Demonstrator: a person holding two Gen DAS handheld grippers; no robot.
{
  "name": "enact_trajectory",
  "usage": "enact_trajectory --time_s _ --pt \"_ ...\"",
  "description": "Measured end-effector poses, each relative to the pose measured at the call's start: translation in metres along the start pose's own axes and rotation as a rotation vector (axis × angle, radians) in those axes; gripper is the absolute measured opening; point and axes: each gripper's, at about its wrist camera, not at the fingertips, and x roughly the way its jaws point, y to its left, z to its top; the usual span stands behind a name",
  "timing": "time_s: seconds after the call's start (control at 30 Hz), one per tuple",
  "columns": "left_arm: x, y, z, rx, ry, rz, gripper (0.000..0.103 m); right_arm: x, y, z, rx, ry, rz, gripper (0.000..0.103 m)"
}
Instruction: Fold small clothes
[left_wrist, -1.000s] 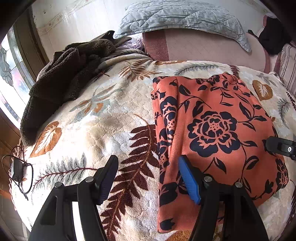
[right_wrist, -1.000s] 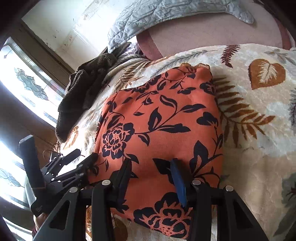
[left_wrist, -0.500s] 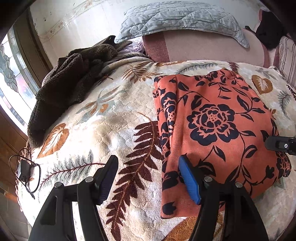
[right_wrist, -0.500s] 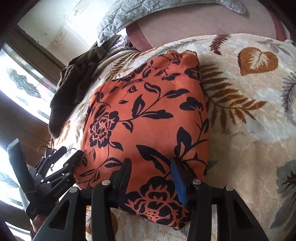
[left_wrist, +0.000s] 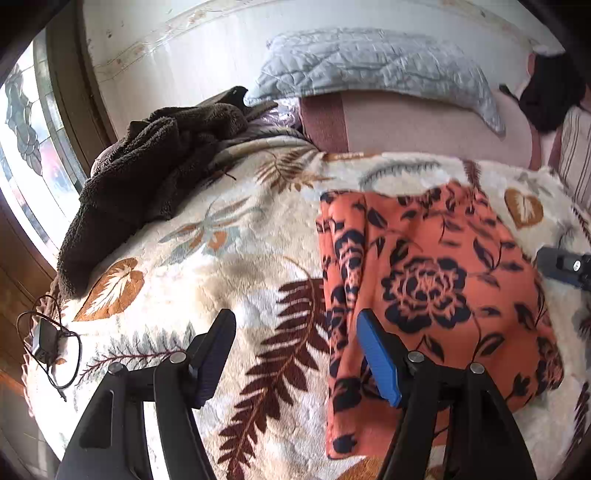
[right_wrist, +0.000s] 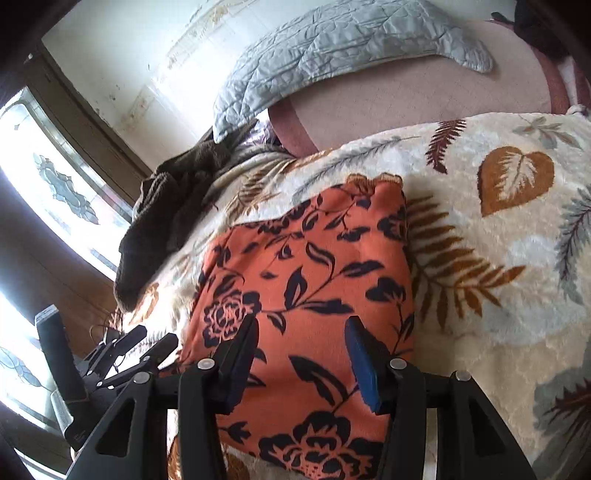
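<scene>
Left wrist view: the left gripper (left_wrist: 295, 350) is seen nearest, its jaws spread wide with nothing between them. One black finger is held over the leaf-patterned blanket (left_wrist: 221, 266), and the blue-padded finger is held over the near left edge of the orange floral garment (left_wrist: 424, 280). The garment is laid flat on the blanket, ahead and to the right of this gripper, with a folded strip seen along its left side. Further right, at the garment's far edge, a part of the right gripper (left_wrist: 565, 266) is glimpsed. To the left, at the blanket's edge, a small black device with a looped cable (left_wrist: 46, 347) is seen. Further ahead and left, a dark brown fleece (left_wrist: 147, 177) is heaped beside the window. Beyond that, a grey quilted pillow (left_wrist: 369, 70) is propped against the wall.

In the right wrist view, the right gripper (right_wrist: 301, 354) is also held with jaws apart and nothing clamped, both fingers above the near part of the garment (right_wrist: 306, 280). The left gripper (right_wrist: 125, 362) is seen to its left, beside the garment's edge. The blanket (right_wrist: 498, 258) is spread to the right and ahead, with the pillow (right_wrist: 332, 51) furthest.
</scene>
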Motion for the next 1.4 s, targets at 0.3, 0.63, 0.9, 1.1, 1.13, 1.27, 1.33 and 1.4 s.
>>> enact_trajectory --time_s 0.3,0.63,0.9,1.1,1.13,1.27,1.33,1.4 --pt "0.070 -0.012 -0.001 0.009 0.212 0.066 0.073 0.038 -0.023 0.009 0.071 0.059 -0.001 0.053" --pt "0.035 -0.003 0.007 -0.011 0.084 0.082 0.073 0.009 -0.038 0.022 0.140 -0.038 0.016 0.053" --pt "0.040 -0.012 -0.001 0.037 0.091 0.106 0.073 0.039 -0.044 0.023 0.142 0.059 -0.008 0.054" --pt "0.040 -0.012 -0.002 0.043 0.087 0.107 0.073 0.044 -0.041 0.052 0.101 0.002 0.004 0.054" --pt "0.041 -0.012 -0.002 0.045 0.088 0.110 0.073 0.048 -0.041 0.056 0.094 0.006 -0.002 0.054" --pt "0.042 -0.014 -0.003 0.058 0.087 0.115 0.073 0.078 -0.046 0.067 0.077 0.081 -0.030 0.055" --pt "0.044 -0.016 -0.003 0.067 0.088 0.118 0.073 0.088 -0.049 0.067 0.069 0.107 -0.037 0.055" --pt "0.045 -0.017 -0.003 0.071 0.089 0.123 0.073 0.088 -0.047 0.067 0.058 0.104 -0.044 0.055"
